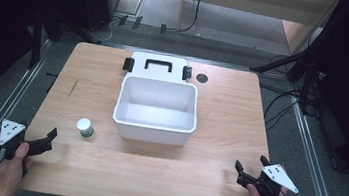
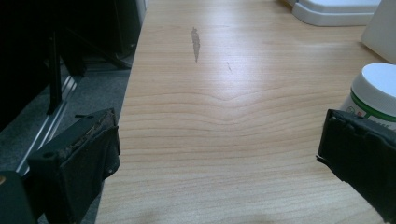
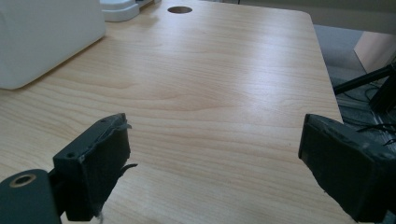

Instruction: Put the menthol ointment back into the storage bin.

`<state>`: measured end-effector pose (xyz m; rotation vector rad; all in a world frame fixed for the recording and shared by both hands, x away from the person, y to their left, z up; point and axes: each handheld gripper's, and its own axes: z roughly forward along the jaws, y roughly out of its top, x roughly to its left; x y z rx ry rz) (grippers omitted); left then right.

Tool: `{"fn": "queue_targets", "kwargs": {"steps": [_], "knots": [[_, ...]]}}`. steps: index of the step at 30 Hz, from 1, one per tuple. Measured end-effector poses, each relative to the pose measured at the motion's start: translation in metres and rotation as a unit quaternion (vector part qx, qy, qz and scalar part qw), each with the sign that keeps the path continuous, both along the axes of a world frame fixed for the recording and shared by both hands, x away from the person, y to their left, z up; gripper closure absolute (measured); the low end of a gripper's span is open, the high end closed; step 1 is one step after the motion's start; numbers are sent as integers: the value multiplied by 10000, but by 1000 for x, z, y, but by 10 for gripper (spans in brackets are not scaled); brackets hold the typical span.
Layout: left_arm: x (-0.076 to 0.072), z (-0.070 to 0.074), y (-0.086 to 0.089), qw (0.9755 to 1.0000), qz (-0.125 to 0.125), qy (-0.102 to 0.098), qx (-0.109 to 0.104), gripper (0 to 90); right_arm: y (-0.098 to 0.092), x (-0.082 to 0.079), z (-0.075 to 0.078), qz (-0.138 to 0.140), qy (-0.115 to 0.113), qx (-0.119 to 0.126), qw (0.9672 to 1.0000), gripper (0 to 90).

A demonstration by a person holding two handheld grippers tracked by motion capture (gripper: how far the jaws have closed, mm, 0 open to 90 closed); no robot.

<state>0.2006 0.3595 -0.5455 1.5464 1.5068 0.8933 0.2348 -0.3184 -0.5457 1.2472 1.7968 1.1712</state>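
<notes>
The left gripper (image 1: 49,139) sits low at the near left corner of the worktop (image 1: 221,114), its fingers (image 2: 79,163) spread wide with nothing between them, and the small white jar (image 1: 85,128) with a green band stands just ahead of it, upright on the wood, near the front left corner of the open white storage box (image 1: 156,110). In the left gripper view the jar (image 2: 378,93) rises just behind the far finger, though I cannot tell whether they touch. The right gripper (image 1: 243,173) rests at the near right corner, well apart from the jar, its fingers (image 3: 93,158) likewise spread and empty. The box's lid (image 1: 158,67) lies flat behind it. By my reading the work has barely begun: the jar is ungrasped, the box holds nothing, and reaching, gripping and placing all remain.
</notes>
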Motion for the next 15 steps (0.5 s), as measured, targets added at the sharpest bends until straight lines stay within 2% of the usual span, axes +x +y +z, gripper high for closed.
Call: {"fn": "queue_targets", "kwargs": {"steps": [3, 5, 7, 10, 11, 15], "knots": [[5, 2, -4, 9998, -169, 113, -77, 0, -1, 0, 0, -39, 15, 23, 10000, 92], [9, 6, -7, 9996, -140, 244, -11, 0, -3, 0, 0, -76, 57, 130, 9999, 91], [10, 11, -11, 9994, -236, 259, 3, 0, -3, -1, 0, -94, 63, 141, 9998, 92], [10, 19, -18, 9983, -400, 370, 182, 0, -1, -2, 0, -85, 22, 20, 10000, 92], [9, 21, -20, 9979, -435, 411, 237, 0, 1, -2, 0, -89, 78, -74, 9999, 92], [12, 29, -24, 9967, -588, 522, 222, 0, 2, -1, 0, -78, 70, -124, 9999, 92]]}}
